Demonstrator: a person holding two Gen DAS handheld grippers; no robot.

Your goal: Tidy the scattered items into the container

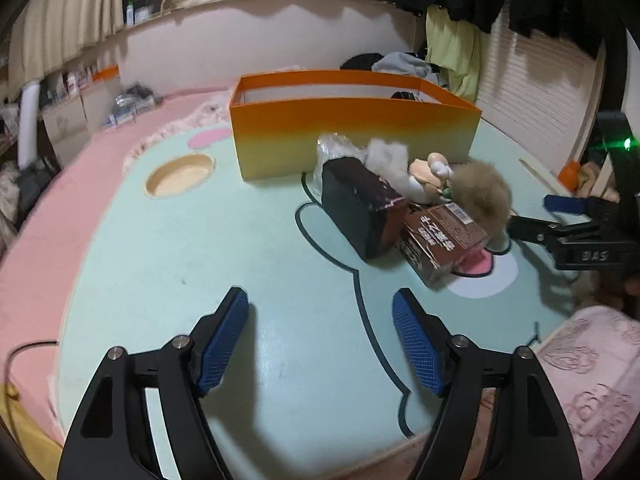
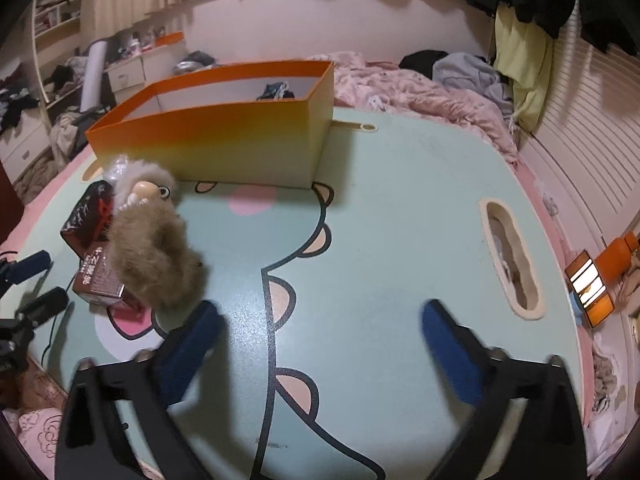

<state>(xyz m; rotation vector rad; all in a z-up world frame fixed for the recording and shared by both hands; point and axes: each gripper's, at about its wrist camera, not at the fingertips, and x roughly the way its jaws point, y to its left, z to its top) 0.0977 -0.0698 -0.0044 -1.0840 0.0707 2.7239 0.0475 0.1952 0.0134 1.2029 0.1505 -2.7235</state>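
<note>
An orange-to-yellow open box (image 1: 352, 136) stands on the mint cartoon mat (image 1: 200, 240); it also shows in the right wrist view (image 2: 224, 136), with a dark item inside (image 2: 276, 91). In front of it lies a pile: a dark box (image 1: 360, 208), a brown printed carton (image 1: 440, 240), a furry plush toy (image 1: 480, 192) and crinkled plastic (image 1: 336, 148). The plush (image 2: 156, 248) and carton (image 2: 98, 276) show at left in the right wrist view. My left gripper (image 1: 320, 312) is open and empty, short of the pile. My right gripper (image 2: 320, 320) is open and empty, right of the plush.
Pink bedding (image 2: 420, 92) and clothes (image 2: 468, 68) lie behind the mat. The mat has cut-out holes (image 1: 180, 176) (image 2: 512, 260). An orange bottle (image 2: 616, 256) lies at the right edge. Shelves and boxes (image 1: 80, 108) stand at the left. The right gripper shows in the left wrist view (image 1: 540, 216).
</note>
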